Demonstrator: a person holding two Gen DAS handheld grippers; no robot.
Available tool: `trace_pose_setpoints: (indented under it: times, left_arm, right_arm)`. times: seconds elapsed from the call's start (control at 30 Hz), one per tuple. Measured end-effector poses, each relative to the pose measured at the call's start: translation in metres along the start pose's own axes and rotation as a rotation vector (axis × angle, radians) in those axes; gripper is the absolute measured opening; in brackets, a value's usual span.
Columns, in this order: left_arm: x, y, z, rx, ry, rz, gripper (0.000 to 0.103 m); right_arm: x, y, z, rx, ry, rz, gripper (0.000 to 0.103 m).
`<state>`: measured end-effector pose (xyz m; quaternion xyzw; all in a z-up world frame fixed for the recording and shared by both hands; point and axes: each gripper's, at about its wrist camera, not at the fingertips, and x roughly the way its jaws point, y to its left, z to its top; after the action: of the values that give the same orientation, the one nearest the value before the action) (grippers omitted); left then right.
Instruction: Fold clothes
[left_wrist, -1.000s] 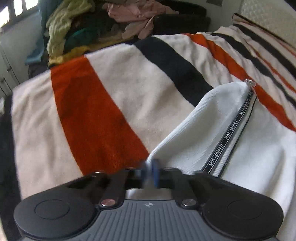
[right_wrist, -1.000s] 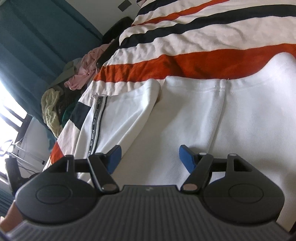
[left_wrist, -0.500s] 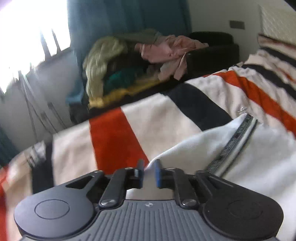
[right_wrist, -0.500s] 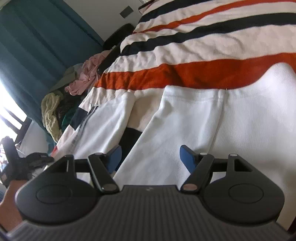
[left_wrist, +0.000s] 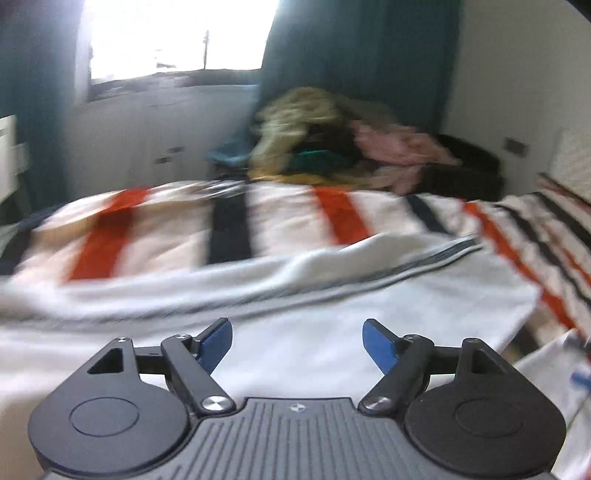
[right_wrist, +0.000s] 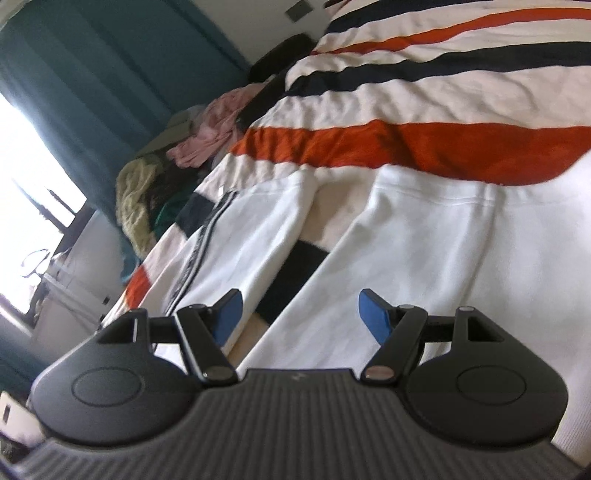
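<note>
Fabric looks like soft, floppy knit, so the white sweatpants (right_wrist: 424, 236) spread across the striped blanket (right_wrist: 424, 99) want pinching at a hem, while left gripper (left_wrist: 297, 341) and right gripper (right_wrist: 299, 314) both hover spread, empty.

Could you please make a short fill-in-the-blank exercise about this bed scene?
1. Both the left gripper and the right gripper are ____.
2. The garment on the striped blanket is ____ in colour.
3. The curtain beside the window is ____.

Missing words: open; white; teal
</note>
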<state>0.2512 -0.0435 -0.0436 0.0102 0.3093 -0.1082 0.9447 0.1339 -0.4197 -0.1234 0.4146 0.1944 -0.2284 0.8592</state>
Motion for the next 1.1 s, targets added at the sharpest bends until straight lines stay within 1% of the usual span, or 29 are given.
trace_pose_setpoints:
  times: [0.07, 0.1, 0.17, 0.2, 0.23, 0.27, 0.3, 0.37, 0.43, 0.47, 0.57, 0.6, 0.7, 0.8, 0.87, 0.9, 0.93, 0.97, 1.0, 1.03, 1.07, 1.1]
  left_arm:
    - [-0.033, 0.029, -0.026, -0.041, 0.002, 0.068, 0.080]
    - [-0.046, 0.043, -0.039, -0.069, 0.000, 0.076, 0.080]
    - [-0.066, 0.063, -0.064, -0.098, 0.021, 0.083, 0.081]
    - [-0.071, 0.068, -0.071, -0.094, 0.044, 0.103, 0.081]
    - [-0.073, 0.070, -0.075, -0.089, 0.066, 0.123, 0.081]
    - [-0.075, 0.071, -0.077, -0.083, 0.066, 0.119, 0.081]
    - [-0.077, 0.071, -0.080, -0.078, 0.064, 0.115, 0.081]
    - [-0.070, 0.069, -0.077, -0.112, 0.065, 0.059, 0.081]
    - [-0.062, 0.067, -0.075, -0.147, 0.066, 0.001, 0.081]
    - [-0.059, 0.073, -0.075, -0.219, 0.067, -0.056, 0.081]
    - [-0.045, 0.091, -0.084, -0.455, 0.038, -0.242, 0.081]
    - [-0.038, 0.096, -0.087, -0.540, 0.037, -0.283, 0.081]
    - [-0.016, 0.112, -0.098, -0.736, 0.048, -0.339, 0.078]
    - [-0.007, 0.124, -0.104, -0.817, 0.010, -0.357, 0.069]
    - [-0.005, 0.133, -0.110, -0.902, -0.006, -0.362, 0.061]
    - [-0.004, 0.137, -0.114, -0.945, -0.011, -0.361, 0.051]
    - [-0.004, 0.141, -0.118, -0.979, -0.013, -0.353, 0.040]
    - [-0.004, 0.145, -0.122, -1.012, -0.015, -0.344, 0.035]
    - [-0.005, 0.148, -0.126, -1.036, -0.016, -0.333, 0.022]
    - [-0.005, 0.151, -0.129, -1.060, -0.018, -0.321, 0.013]
    - [-0.006, 0.153, -0.132, -1.076, -0.022, -0.313, 0.010]
    - [-0.008, 0.154, -0.135, -1.091, -0.027, -0.305, 0.009]
  right_arm:
    - [-0.002, 0.001, 0.000, -0.001, 0.036, 0.028, 0.072]
    - [-0.001, 0.002, -0.001, 0.000, 0.064, 0.044, 0.072]
    - [0.004, 0.003, -0.001, 0.012, 0.156, 0.078, 0.072]
    - [0.006, 0.003, -0.002, 0.022, 0.197, 0.092, 0.072]
    - [0.007, 0.005, -0.001, 0.023, 0.216, 0.104, 0.072]
    - [0.008, 0.006, 0.000, 0.022, 0.233, 0.114, 0.072]
    - [0.011, 0.007, 0.002, 0.019, 0.228, 0.104, 0.072]
    - [0.017, 0.010, 0.006, 0.014, 0.219, 0.083, 0.072]
    - [0.033, 0.009, 0.014, 0.031, 0.237, 0.080, 0.072]
    - [0.041, 0.007, 0.018, 0.043, 0.247, 0.083, 0.072]
    - [0.067, -0.004, 0.032, 0.086, 0.231, 0.118, 0.072]
    - [0.076, -0.007, 0.034, 0.092, 0.218, 0.130, 0.071]
    - [0.103, -0.014, 0.037, 0.108, 0.196, 0.148, 0.069]
    - [0.123, -0.007, 0.041, 0.083, 0.165, 0.167, 0.070]
    - [0.134, -0.001, 0.047, 0.044, 0.143, 0.173, 0.068]
    - [0.140, 0.003, 0.050, 0.026, 0.131, 0.174, 0.066]
    - [0.147, 0.002, 0.053, 0.026, 0.124, 0.164, 0.061]
    - [0.152, 0.001, 0.055, 0.033, 0.118, 0.154, 0.057]
    - [0.158, -0.002, 0.058, 0.049, 0.109, 0.136, 0.044]
    - [0.164, -0.005, 0.061, 0.066, 0.100, 0.118, 0.025]
    - [0.166, -0.008, 0.062, 0.082, 0.090, 0.098, 0.018]
    - [0.165, -0.010, 0.061, 0.096, 0.079, 0.104, 0.013]
